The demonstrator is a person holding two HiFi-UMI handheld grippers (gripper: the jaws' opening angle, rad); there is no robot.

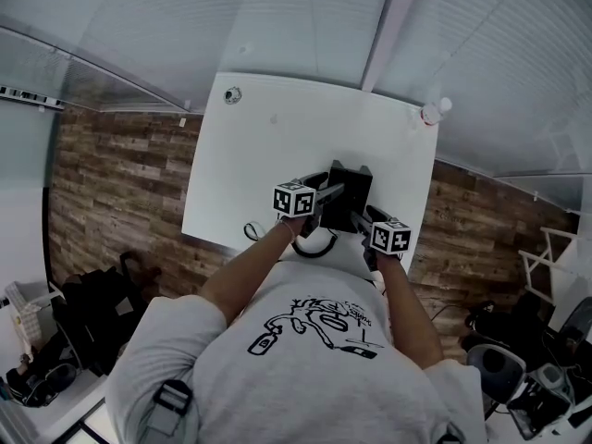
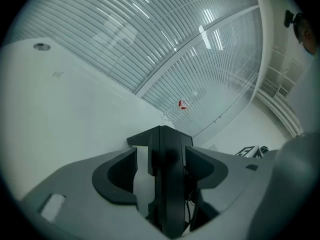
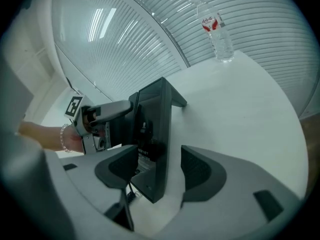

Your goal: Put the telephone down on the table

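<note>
A black telephone (image 1: 350,192) stands on edge over the near part of the white table (image 1: 259,146), its cord (image 1: 314,246) looping off the front edge. My left gripper (image 1: 335,191) comes at it from the left and my right gripper (image 1: 359,216) from the near right. In the left gripper view the telephone (image 2: 167,174) sits between the jaws of the left gripper (image 2: 161,176), with white table showing beside the left pad. In the right gripper view the telephone (image 3: 152,134) is between the jaws of the right gripper (image 3: 160,171), with a gap at the right pad. Whether its lower edge rests on the table is unclear.
A water bottle (image 1: 435,111) stands at the table's far right corner, and a round cable grommet (image 1: 232,94) sits at the far left corner. Frosted ribbed glass walls stand behind the table. A dark bag (image 1: 92,313) lies on the wooden floor at left.
</note>
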